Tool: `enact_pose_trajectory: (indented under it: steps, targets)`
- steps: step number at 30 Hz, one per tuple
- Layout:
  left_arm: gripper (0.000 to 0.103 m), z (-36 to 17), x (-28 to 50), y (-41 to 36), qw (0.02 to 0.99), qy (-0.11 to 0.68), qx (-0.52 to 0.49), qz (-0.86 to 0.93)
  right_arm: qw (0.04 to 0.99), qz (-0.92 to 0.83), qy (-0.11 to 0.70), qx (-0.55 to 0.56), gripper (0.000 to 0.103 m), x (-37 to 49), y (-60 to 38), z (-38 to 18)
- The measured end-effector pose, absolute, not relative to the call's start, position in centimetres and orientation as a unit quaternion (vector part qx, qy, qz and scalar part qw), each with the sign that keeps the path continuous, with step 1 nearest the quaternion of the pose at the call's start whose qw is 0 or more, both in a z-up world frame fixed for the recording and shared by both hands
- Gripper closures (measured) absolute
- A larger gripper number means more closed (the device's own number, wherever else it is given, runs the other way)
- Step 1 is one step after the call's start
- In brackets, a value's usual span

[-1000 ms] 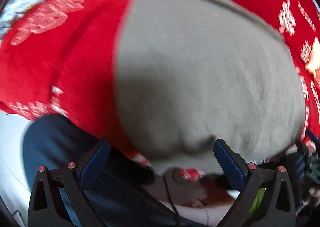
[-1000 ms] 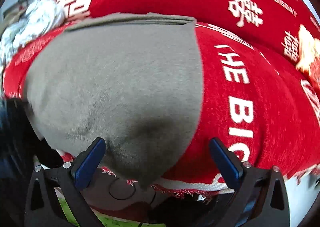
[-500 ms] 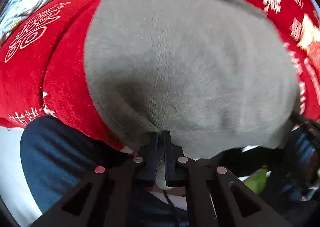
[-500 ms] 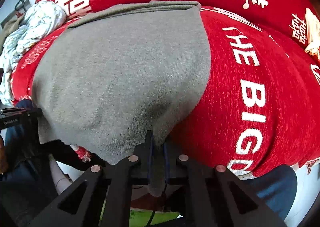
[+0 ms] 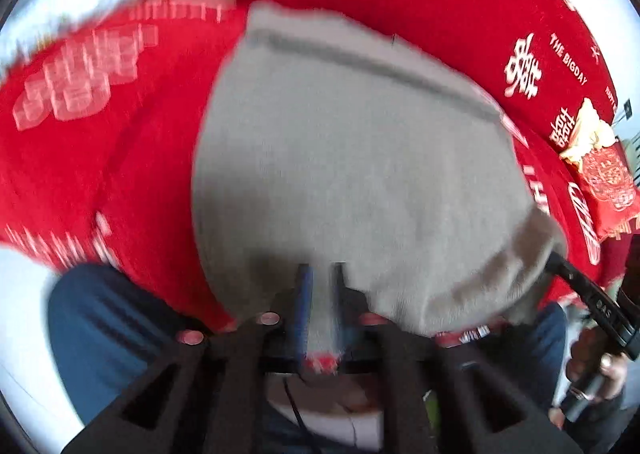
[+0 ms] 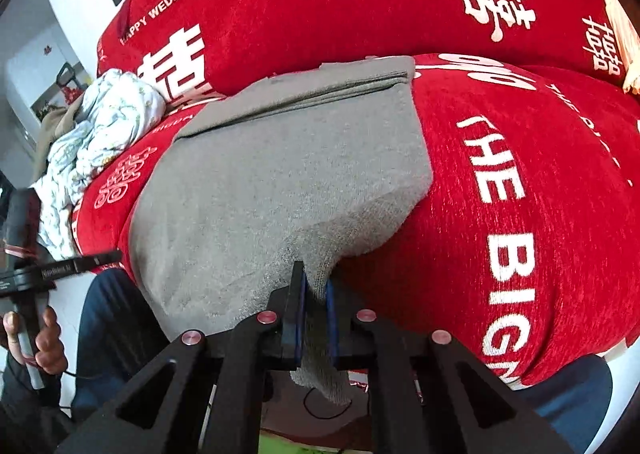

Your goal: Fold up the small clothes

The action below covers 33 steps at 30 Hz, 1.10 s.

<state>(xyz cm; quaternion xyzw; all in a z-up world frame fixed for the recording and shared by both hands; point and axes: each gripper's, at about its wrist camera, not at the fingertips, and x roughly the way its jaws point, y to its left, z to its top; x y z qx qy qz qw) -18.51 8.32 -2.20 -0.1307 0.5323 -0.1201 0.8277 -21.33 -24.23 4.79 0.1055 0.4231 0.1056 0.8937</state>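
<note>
- Pinching the near hem of a grey knit garment (image 6: 256, 189), the right gripper (image 6: 314, 314) has its blue pads clamped on a tuck of the cloth, a tail of fabric hanging out below the jaws.
- At the hem's other corner, the left gripper (image 5: 320, 306) has grey cloth between its pads; that view is blurred, and its jaws have just been opening, though they look to press the fabric on both sides.
- Spread across a red cover printed with white lettering (image 6: 520, 181), the garment lies flat, its far edge already doubled near the backrest (image 6: 360, 5).
- A crumpled pale printed cloth (image 6: 100, 133) sits well apart, at the cover's far end.
- Judged from the twin grip on the near edge, the step in hand is lifting that hem for a fold.
- Next, by the look of it, both corners must travel together toward the far edge, kept level and taut so the layer lands square.
</note>
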Motion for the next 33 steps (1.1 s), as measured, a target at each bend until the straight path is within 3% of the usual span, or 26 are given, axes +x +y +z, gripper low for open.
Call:
enact_pose_trajectory:
  steps: [1, 5, 13, 16, 17, 25, 29, 33]
  targets:
    - [0.0, -3.1, -18.6, 8.1, 0.82, 0.544, -0.138, -0.112, 0.893, 0.108, 0.425, 0.103, 0.093, -21.6, -24.3, 4.6]
    - [0.002, -6.6, -19.2, 8.6, 0.799, 0.559, -0.202, -0.093, 0.89, 0.106, 0.432, 0.106, 0.093, -21.5, -24.4, 3.8]
    - [0.002, -10.4, -17.3, 7.7, 0.763, 0.603, -0.217, -0.084, 0.89, 0.105, 0.432, 0.103, 0.093, -21.3, -24.4, 3.4]
    - [0.066, -9.8, -17.6, 6.9, 0.761, 0.604, -0.209, -0.114, 0.891, 0.104, 0.43, 0.1, 0.093, -21.4, -24.1, 3.5]
    - [0.094, -9.0, -18.1, 6.9, 0.767, 0.596, -0.203, -0.122, 0.892, 0.104, 0.428, 0.099, 0.093, -21.5, -24.0, 3.6]
    - [0.094, -0.3, -21.0, 7.4, 0.846, 0.482, -0.173, -0.148, 0.899, 0.113, 0.401, 0.134, 0.093, -21.8, -25.1, 5.5]
    - [0.094, 4.7, -18.1, 7.3, 0.884, 0.418, -0.159, -0.138, 0.909, 0.099, 0.378, 0.145, 0.093, -20.3, -25.5, 6.8]
    - [0.094, 5.7, -12.5, 6.8, 0.901, 0.397, -0.135, -0.11, 0.912, 0.077, 0.363, 0.173, 0.093, -16.6, -26.3, 7.1]
